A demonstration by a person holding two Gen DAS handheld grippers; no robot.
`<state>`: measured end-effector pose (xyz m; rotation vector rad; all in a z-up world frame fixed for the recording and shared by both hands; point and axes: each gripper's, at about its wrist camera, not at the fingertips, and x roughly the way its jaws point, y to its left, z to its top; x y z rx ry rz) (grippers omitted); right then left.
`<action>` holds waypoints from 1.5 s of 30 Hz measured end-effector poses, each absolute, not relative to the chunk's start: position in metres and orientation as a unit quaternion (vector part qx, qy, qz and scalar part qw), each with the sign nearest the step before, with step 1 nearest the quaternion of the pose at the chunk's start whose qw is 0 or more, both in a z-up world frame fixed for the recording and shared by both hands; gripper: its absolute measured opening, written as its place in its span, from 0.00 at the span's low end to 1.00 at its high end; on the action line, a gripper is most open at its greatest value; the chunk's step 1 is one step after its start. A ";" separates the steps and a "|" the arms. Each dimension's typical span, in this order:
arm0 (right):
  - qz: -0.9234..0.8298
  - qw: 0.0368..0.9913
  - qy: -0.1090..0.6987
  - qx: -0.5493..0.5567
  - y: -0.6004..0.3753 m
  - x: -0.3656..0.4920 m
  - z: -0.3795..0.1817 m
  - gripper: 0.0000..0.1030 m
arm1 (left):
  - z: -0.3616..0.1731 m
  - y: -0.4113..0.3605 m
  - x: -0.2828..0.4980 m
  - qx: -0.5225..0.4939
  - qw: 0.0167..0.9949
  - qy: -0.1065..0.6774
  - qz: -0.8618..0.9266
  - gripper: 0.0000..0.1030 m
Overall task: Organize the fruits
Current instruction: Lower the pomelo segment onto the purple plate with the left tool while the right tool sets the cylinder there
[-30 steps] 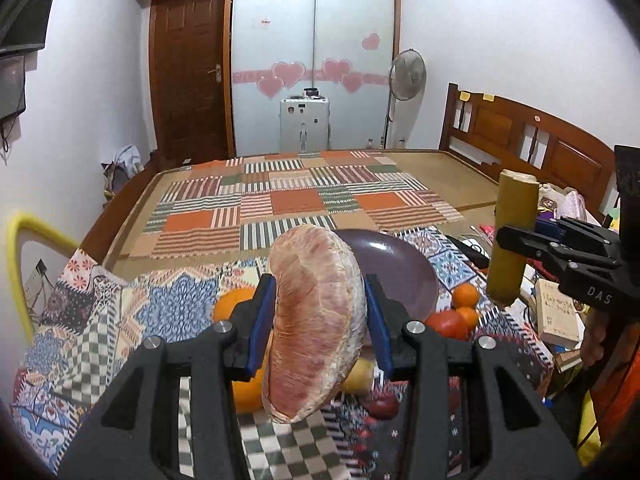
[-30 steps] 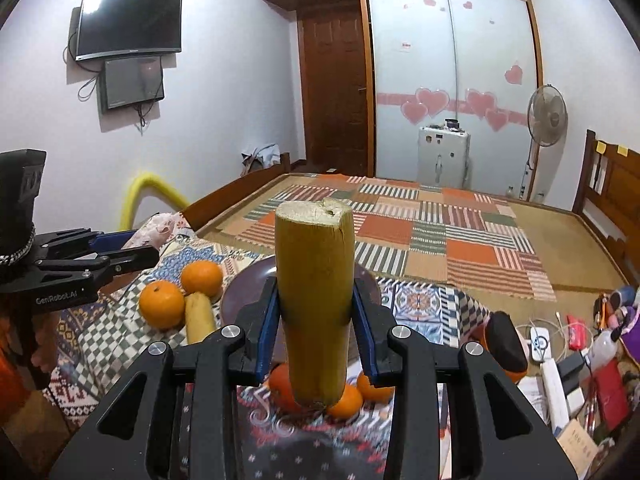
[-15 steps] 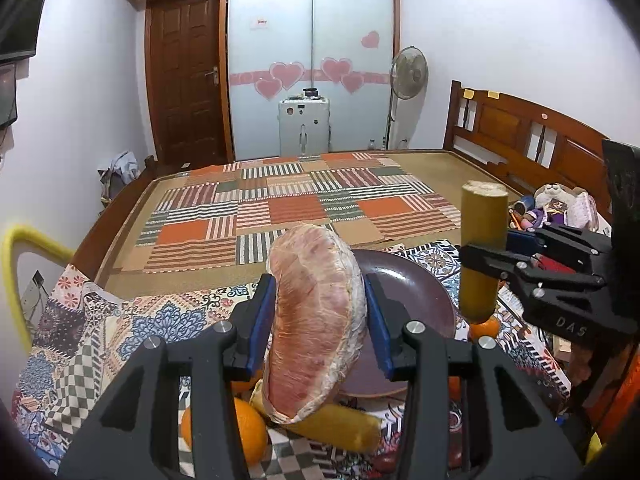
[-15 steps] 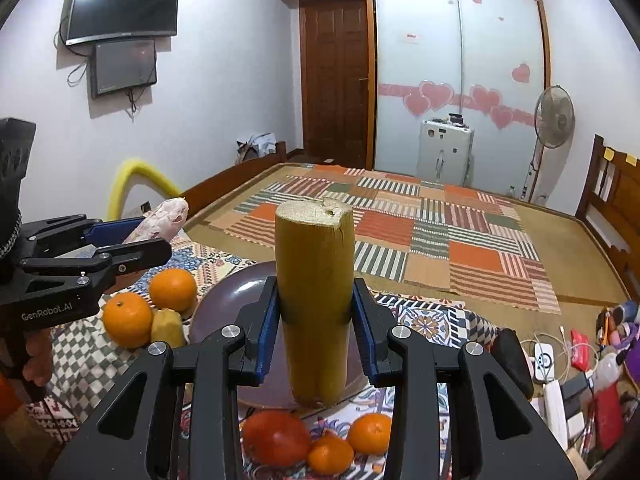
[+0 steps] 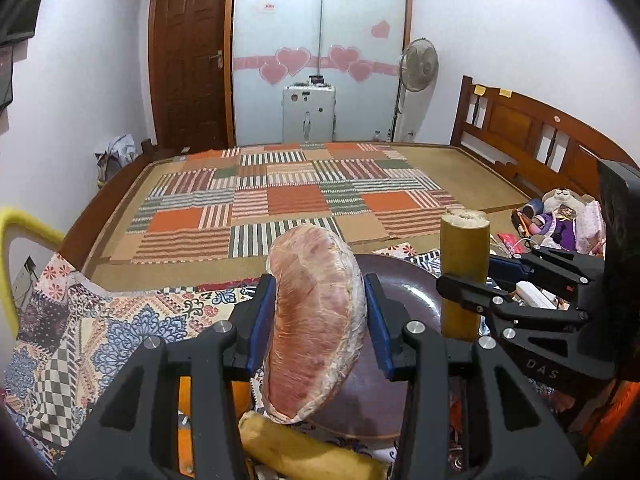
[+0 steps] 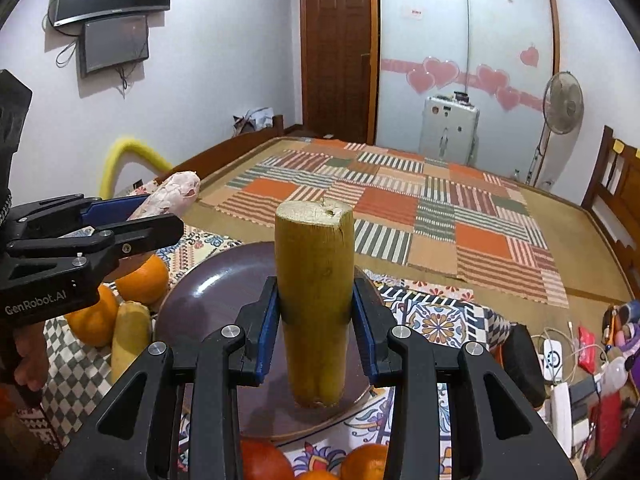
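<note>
Over a bed draped in patterned cloth (image 5: 100,332), we hold two grippers above a dark purple plate (image 6: 216,292). Our left gripper (image 5: 318,322) is clenched on a peeled pomelo segment (image 5: 314,320), pink and veined, gripped on its flat sides between the blue pads (image 5: 262,316) and standing on end over the plate's left part. Our right gripper (image 6: 314,328) is clamped around a cut length of sugarcane (image 6: 314,300), yellow and upright, its pale cut end facing up and its lower end just above the plate, whether touching we cannot tell. To the left of the plate lie two oranges (image 6: 140,280) and a second yellow cane piece (image 6: 128,340), close together on the checkered cloth. At the near edge, a red fruit (image 6: 264,464) and smaller orange fruits (image 6: 364,466) sit just beside the plate's rim. A striped patchwork mat (image 6: 400,208) covers the far part of the bed.
</note>
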<state>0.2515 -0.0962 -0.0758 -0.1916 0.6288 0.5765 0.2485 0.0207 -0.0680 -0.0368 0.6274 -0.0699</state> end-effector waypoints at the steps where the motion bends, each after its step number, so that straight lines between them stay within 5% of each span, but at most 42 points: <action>1: 0.280 0.904 0.308 -0.095 -0.095 0.253 -0.077 0.31 | -0.070 0.019 0.252 -0.019 0.949 0.313 -0.032 0.42; 25: 0.278 0.869 0.395 -0.108 -0.074 0.301 -0.094 0.31 | -0.116 0.009 0.312 -0.006 0.908 0.418 -0.017 0.42; 45: 0.275 0.852 0.427 -0.131 -0.071 0.296 -0.110 0.31 | -0.096 0.020 0.287 -0.018 0.922 0.385 -0.029 0.43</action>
